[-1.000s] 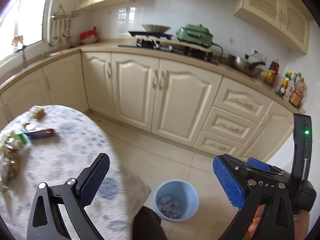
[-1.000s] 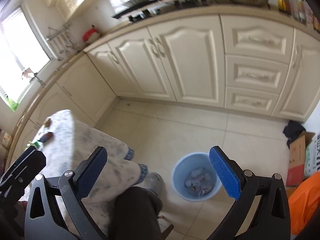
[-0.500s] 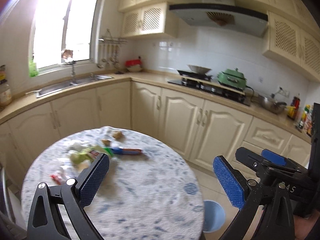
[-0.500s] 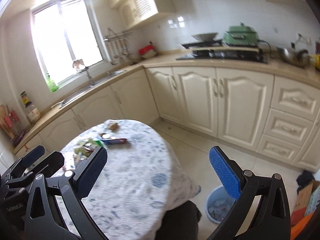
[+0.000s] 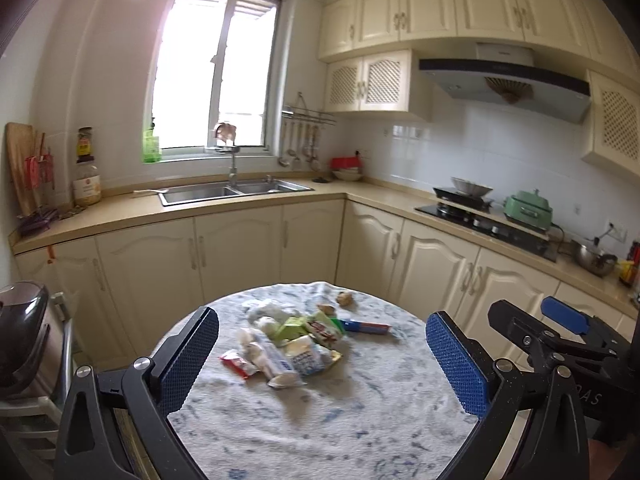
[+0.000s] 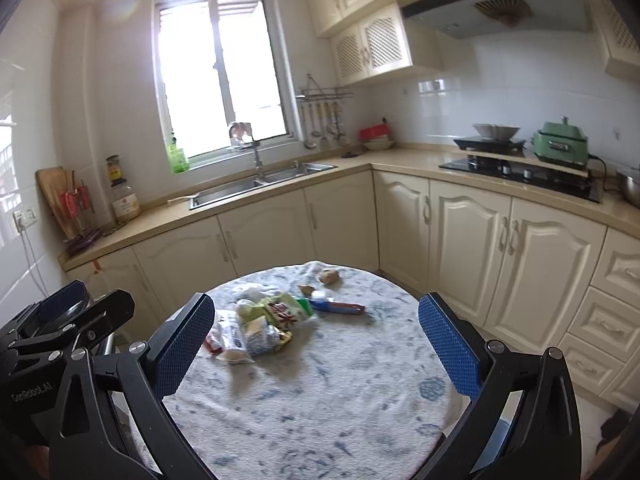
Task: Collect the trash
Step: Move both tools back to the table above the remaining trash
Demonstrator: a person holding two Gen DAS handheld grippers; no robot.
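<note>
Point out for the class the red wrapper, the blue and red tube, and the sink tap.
red wrapper (image 5: 237, 361), left wrist view, middle of the wrapper.
blue and red tube (image 5: 366, 326), left wrist view, middle of its length.
sink tap (image 6: 258, 160), right wrist view, upright stem.

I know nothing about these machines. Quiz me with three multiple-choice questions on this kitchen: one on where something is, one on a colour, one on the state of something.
1. Where does the trash pile lie?
A. in the sink
B. on the round table
C. on the stove

2. What colour is the cooker by the stove?
A. green
B. red
C. black

3. How do the left tongs and right tongs stand?
A. both shut on wrappers
B. one open, one shut
C. both open and empty

Answers: 1 B, the wrappers sit on the table. 2 A, its body is pale green. 3 C, each pair's blue pads stand wide apart with nothing between them.
</note>
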